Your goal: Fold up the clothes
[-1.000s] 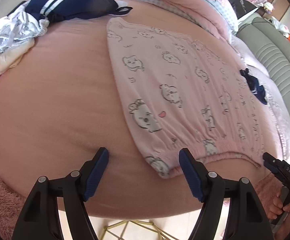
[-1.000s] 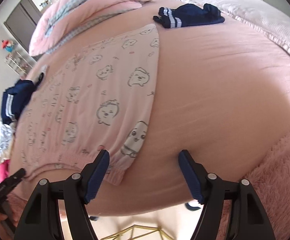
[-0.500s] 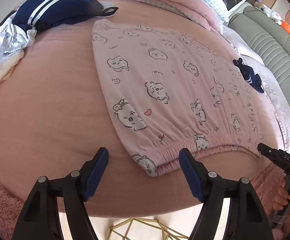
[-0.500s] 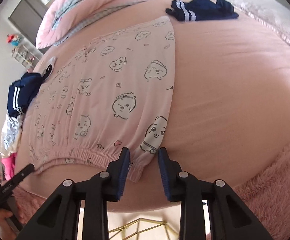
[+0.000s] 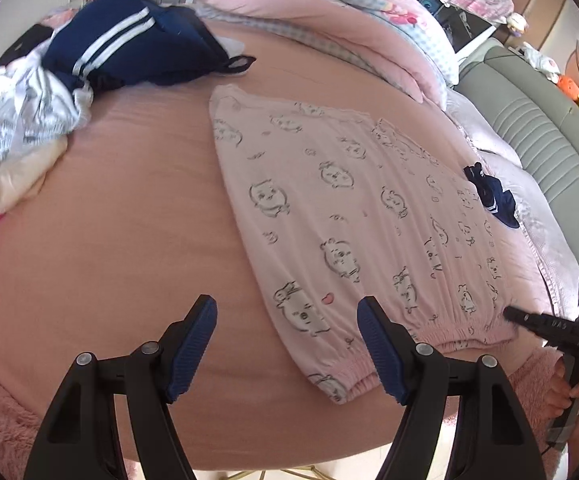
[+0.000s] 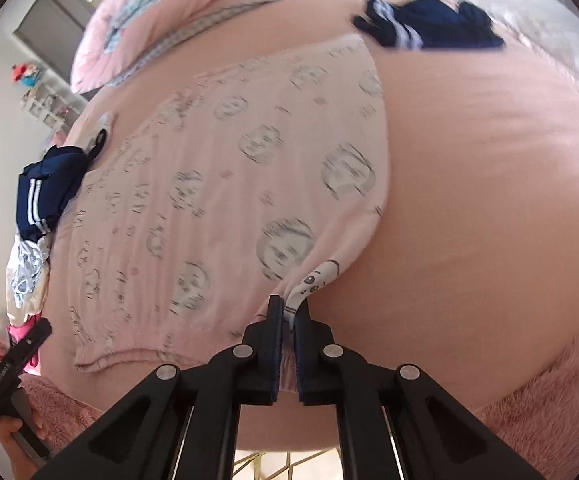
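Both wrist views look steeply down over the bed's [image 5: 129,240] near edge, close to its surface. They share the pink printed garment [image 5: 349,208], each seeing the other tool [image 5: 545,326] at its frame's edge.

Pale pink pyjama trousers [image 5: 353,216] are showing grey cartoon faces on a plain pink bedsheet [image 5: 121,240]. Far left, a navy garment [image 5: 129,52] is showing white stripes. The gripper pads [image 5: 191,344] are showing blue.

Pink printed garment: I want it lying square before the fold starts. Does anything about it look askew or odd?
The pink printed garment lies mostly flat on the bed, but its near right waistband corner is pinched up in the shut right gripper, so that corner is bunched. The left gripper hovers open over the other corner.
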Demonstrator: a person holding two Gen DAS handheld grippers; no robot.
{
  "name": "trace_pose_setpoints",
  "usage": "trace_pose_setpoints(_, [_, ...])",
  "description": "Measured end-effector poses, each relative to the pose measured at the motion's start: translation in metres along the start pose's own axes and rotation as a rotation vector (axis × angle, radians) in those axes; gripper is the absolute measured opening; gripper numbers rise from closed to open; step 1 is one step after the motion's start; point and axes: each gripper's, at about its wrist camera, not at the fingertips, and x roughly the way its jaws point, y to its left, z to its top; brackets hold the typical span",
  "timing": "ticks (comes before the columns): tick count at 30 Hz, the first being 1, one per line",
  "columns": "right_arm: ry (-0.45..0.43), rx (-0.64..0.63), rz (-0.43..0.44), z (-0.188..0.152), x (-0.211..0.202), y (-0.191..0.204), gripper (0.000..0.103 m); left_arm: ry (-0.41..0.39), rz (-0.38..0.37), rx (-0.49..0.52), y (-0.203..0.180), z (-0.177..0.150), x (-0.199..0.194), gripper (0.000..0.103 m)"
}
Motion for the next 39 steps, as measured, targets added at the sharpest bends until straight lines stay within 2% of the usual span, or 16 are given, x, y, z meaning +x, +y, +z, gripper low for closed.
trace_pose_setpoints(3, [-0.011,-0.061,0.032,0.02,0.001,0.037,0.004,0.019,-0.028,-0.049,0.009,0.001,0.005,0.071])
trace_pose_setpoints(7, [0.011,-0.166,0.103,0.041,0.017,0.105,0.004,-0.006,-0.053,-0.039,0.008,0.006,0.004,0.071])
trace_pose_setpoints(10, [0.073,-0.252,0.099,0.033,0.048,0.146,0.004,-0.001,-0.094,-0.043,0.009,0.005,0.004,0.071])
trace_pose_setpoints(13, [0.158,-0.311,0.078,0.022,0.083,0.176,0.004,0.003,-0.092,-0.029,0.006,0.004,0.005,0.071])
trace_pose_setpoints(15, [0.218,-0.283,0.076,0.015,0.101,0.172,0.008,0.005,-0.096,-0.023,0.004,0.003,0.004,0.071])
trace_pose_setpoints(17, [0.187,-0.239,0.157,0.016,0.088,0.161,0.009,0.014,-0.128,-0.017,0.001,0.003,0.005,0.071])
trace_pose_setpoints(19, [0.152,-0.192,0.247,0.019,0.063,0.149,0.021,0.034,-0.17,0.009,-0.008,0.005,0.008,0.071])
trace_pose_setpoints(21, [0.077,-0.148,0.313,0.021,0.031,0.132,0.026,0.03,-0.188,0.093,-0.03,0.011,0.011,0.071])
trace_pose_setpoints(26, [-0.05,-0.048,0.203,0.02,-0.002,0.079,0.026,0.098,-0.24,0.238,-0.086,0.023,0.042,0.071])
trace_pose_setpoints(29, [-0.01,0.024,0.21,0.013,0.012,0.05,0.026,0.178,-0.245,0.264,-0.109,0.021,0.067,0.071])
trace_pose_setpoints(32, [0.025,0.002,0.187,0.003,0.026,0.04,0.026,0.229,-0.288,0.231,-0.117,0.014,0.081,0.071])
trace_pose_setpoints(33, [0.037,-0.014,0.181,0.0,0.03,0.039,0.026,0.239,-0.291,0.223,-0.118,0.012,0.084,0.069])
trace_pose_setpoints(34, [0.049,-0.032,0.165,-0.003,0.034,0.04,0.026,0.249,-0.297,0.21,-0.119,0.011,0.087,0.061])
trace_pose_setpoints(35, [0.061,-0.051,0.144,-0.005,0.039,0.041,0.026,0.256,-0.31,0.184,-0.117,0.011,0.089,0.045])
trace_pose_setpoints(37, [0.049,-0.042,0.159,-0.005,0.037,0.039,0.026,0.268,-0.341,0.116,-0.113,0.015,0.09,0.027])
trace_pose_setpoints(39, [0.032,-0.034,0.193,-0.005,0.031,0.035,0.026,0.273,-0.369,0.068,-0.11,0.02,0.089,0.016])
